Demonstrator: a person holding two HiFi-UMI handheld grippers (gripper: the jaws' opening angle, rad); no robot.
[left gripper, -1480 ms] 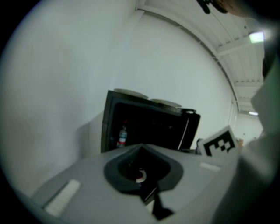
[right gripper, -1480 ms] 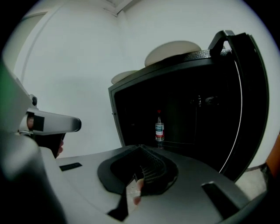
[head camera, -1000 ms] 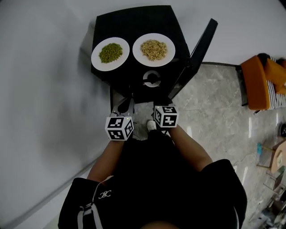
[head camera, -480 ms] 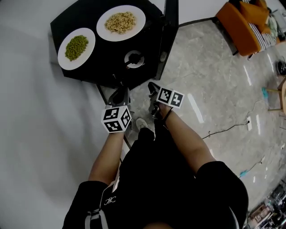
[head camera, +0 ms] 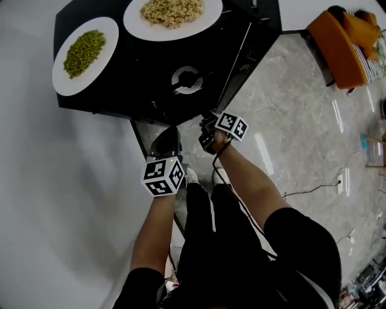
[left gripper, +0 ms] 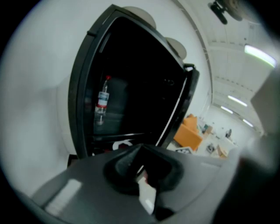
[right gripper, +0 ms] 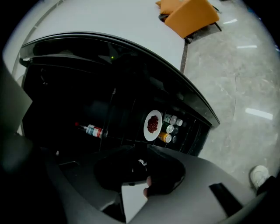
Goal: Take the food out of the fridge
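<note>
The black mini fridge (head camera: 145,90) stands open, its door (head camera: 241,57) swung to the right. A white plate of red food (right gripper: 152,124) rests on a shelf inside, and beside it lies a red-capped bottle (right gripper: 91,130), which the left gripper view shows too, bottle (left gripper: 103,103). On the fridge top sit a plate of green beans (head camera: 84,54) and a plate of beige food (head camera: 172,15). My left gripper (head camera: 166,143) hangs shut and empty before the opening. My right gripper (head camera: 207,134), rolled on its side, is opening its jaws, nothing between them.
Small cans and bottles (right gripper: 171,127) fill the door rack. A round white-ringed fitting (head camera: 187,78) sits on the fridge top. A white wall (head camera: 60,199) runs along the left. An orange seat (head camera: 341,42) stands on the marble floor (head camera: 301,139) at the right.
Both grippers have sunk in front of the fridge opening. The right gripper has rolled onto its side. The fridge top now fills more of the head view.
</note>
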